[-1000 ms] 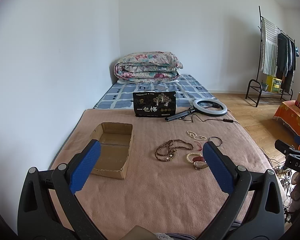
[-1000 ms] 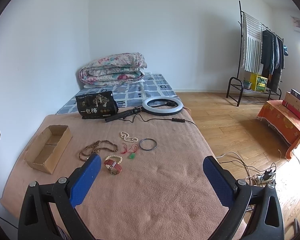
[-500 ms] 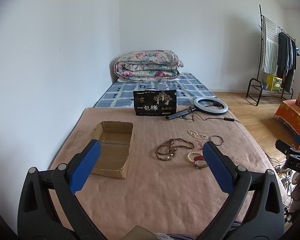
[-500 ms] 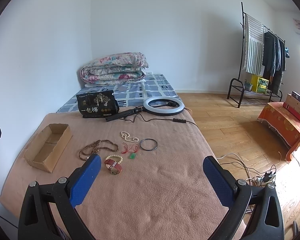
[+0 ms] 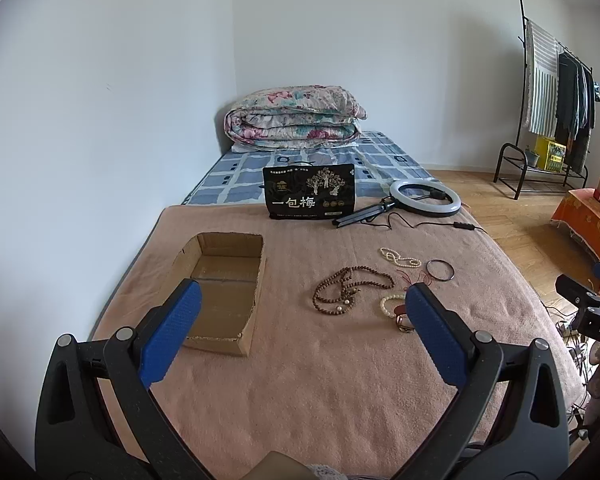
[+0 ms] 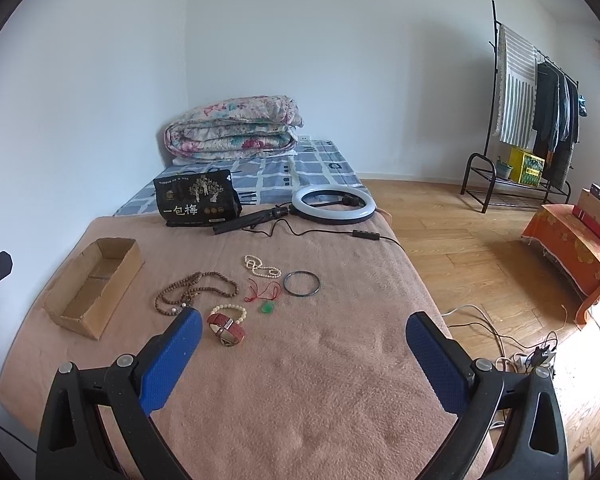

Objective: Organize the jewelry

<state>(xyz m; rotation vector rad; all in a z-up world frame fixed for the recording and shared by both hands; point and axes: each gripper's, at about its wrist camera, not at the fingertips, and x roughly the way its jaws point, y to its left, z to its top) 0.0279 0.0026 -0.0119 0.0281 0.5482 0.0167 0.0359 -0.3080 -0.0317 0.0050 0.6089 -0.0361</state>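
Observation:
Jewelry lies on a pink blanket (image 6: 300,380): a brown bead necklace (image 6: 196,290) (image 5: 350,286), a white pearl strand (image 6: 260,267) (image 5: 398,257), a dark bangle (image 6: 302,283) (image 5: 440,270), a red cord with a green pendant (image 6: 266,300), a white bead bracelet (image 6: 230,312) (image 5: 392,303) and a red leather band (image 6: 226,328). An open empty cardboard box (image 5: 224,288) (image 6: 94,286) sits to their left. My left gripper (image 5: 300,328) is open and empty above the blanket, near the box. My right gripper (image 6: 302,354) is open and empty, short of the jewelry.
A black snack bag (image 5: 310,194), a ring light (image 5: 424,196) with its cable, and a folded floral quilt (image 5: 294,120) lie farther back. A wall runs along the left. A clothes rack (image 6: 540,120) and an orange-draped stand (image 6: 576,248) are on the wooden floor to the right.
Both views have shifted very slightly; the scene sits a little farther off than before. Both grippers stay open and nothing on the blanket has moved.

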